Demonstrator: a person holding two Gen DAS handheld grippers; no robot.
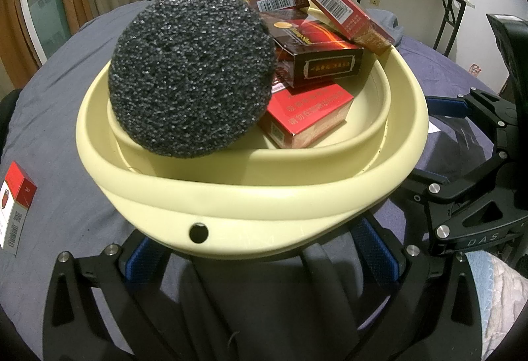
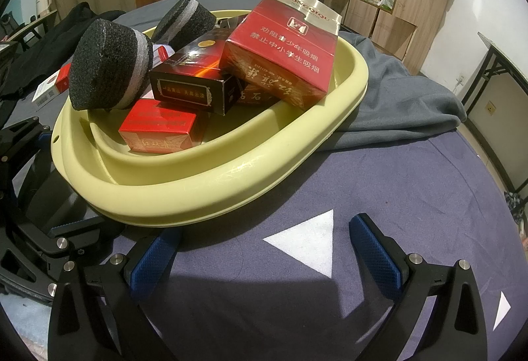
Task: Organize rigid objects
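Boxes [image 2: 280,54] and two sponges [image 2: 109,70] fill the basin [image 2: 211,176]; my left gripper [image 1: 260,248] straddles its rim, my right gripper [image 2: 264,248] gapes empty beside it.

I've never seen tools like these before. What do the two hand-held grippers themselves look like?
Each is a black frame with silver bolts. The right hand-held gripper ends in two fingers with blue, finely textured pads. The left hand-held gripper has matching blue pads. Seen from the left camera, the right one bears pale letters, DAS.
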